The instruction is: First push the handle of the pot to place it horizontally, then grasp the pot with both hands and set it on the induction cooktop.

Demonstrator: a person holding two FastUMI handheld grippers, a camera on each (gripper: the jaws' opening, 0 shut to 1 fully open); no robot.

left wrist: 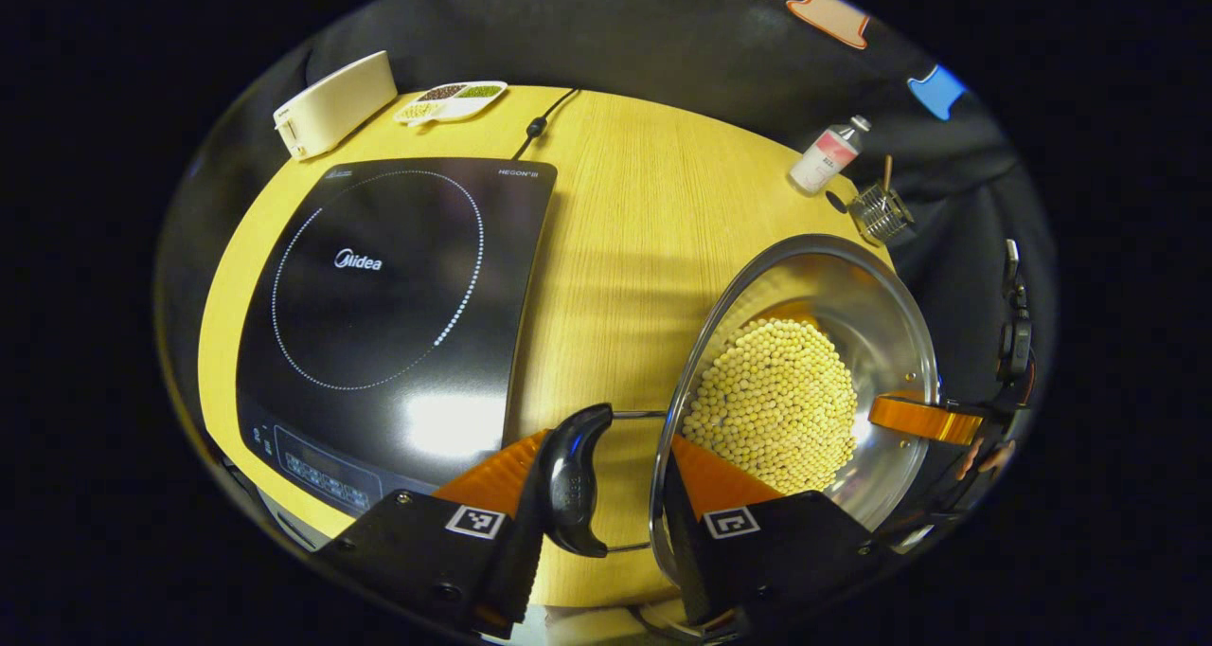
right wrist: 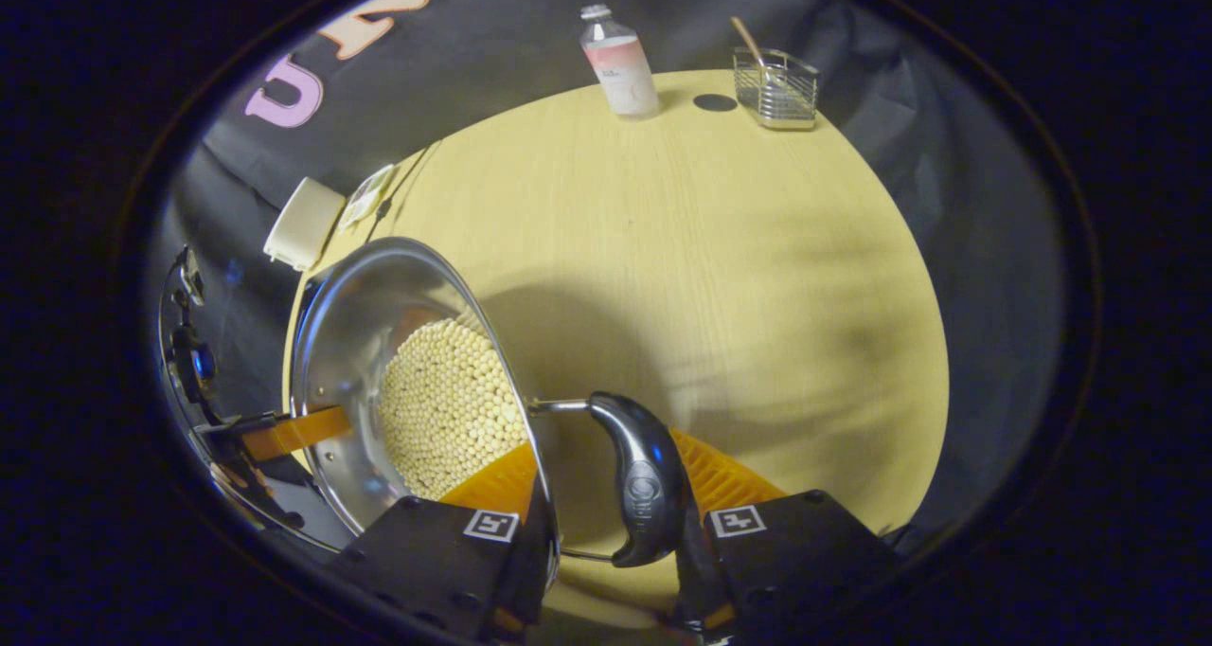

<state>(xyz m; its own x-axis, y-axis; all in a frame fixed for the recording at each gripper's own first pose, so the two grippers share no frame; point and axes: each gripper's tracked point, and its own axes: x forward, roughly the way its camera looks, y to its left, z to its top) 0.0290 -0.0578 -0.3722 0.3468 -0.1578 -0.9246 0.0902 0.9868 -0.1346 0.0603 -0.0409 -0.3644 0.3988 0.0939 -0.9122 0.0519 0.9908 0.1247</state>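
Wooden table (left wrist: 625,248), steel pot (left wrist: 852,305) of beans, both jaws seemingly clamping handles (left wrist: 573,480).

Your wooden tabletop (left wrist: 625,248), cooktop (left wrist: 388,314) flat on its left part, white box (left wrist: 333,103) and divided dish (left wrist: 451,101) at the far left corner, bottle (right wrist: 617,61) and wire basket (right wrist: 776,85) along the far right edge.

The left gripper (left wrist: 606,490) has its two fingers around the black handle (left wrist: 573,480) and rim of the shiny pot (left wrist: 881,314), full of little yellow beans (left wrist: 776,404). Up ahead to its left lies the black cooktop (left wrist: 388,314). The other gripper (left wrist: 933,421) reaches the pot's far side
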